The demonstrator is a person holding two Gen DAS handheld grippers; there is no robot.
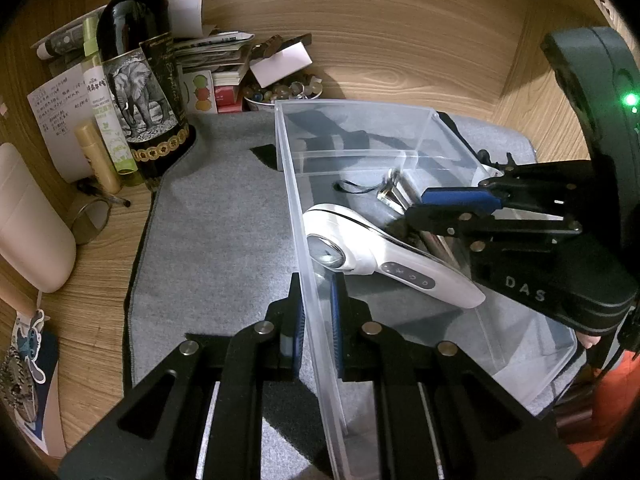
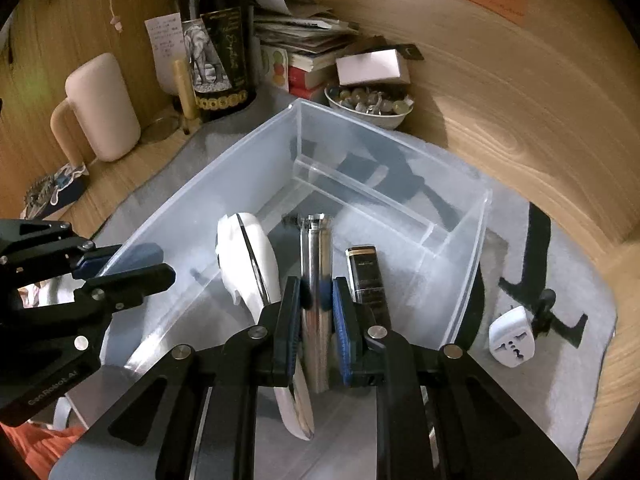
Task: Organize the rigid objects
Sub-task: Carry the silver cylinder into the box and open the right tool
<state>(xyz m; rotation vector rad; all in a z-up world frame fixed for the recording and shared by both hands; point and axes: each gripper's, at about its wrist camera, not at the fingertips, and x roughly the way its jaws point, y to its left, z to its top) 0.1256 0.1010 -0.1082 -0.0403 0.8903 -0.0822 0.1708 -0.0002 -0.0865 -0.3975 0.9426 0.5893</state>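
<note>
Wood-grain table with wood walls curving round it, a grey felt mat spread on top. A clear plastic bin sits on the mat, a divider across its far end. Beyond the bin, clutter against the wall — dark wine bottle with an elephant label, green spray bottle, stacked papers and books, a bowl of marbles, a cream mug.

Left gripper is clenched on the bin's near wall, one of its fingers outside and the other inside. Right gripper is clamped on a shiny metal cylinder held inside the bin, pointing away past the fingertips. Left of those fingers lies a white handheld device; right of them a dark rectangular item — label unreadable. Outside the bin, far right of the fingers, a white plug adapter rests on the mat.

The cylinder's lower end is hidden behind the fingers; wall notes are too small to read; the device's handle is cut off by the gripper frame.
</note>
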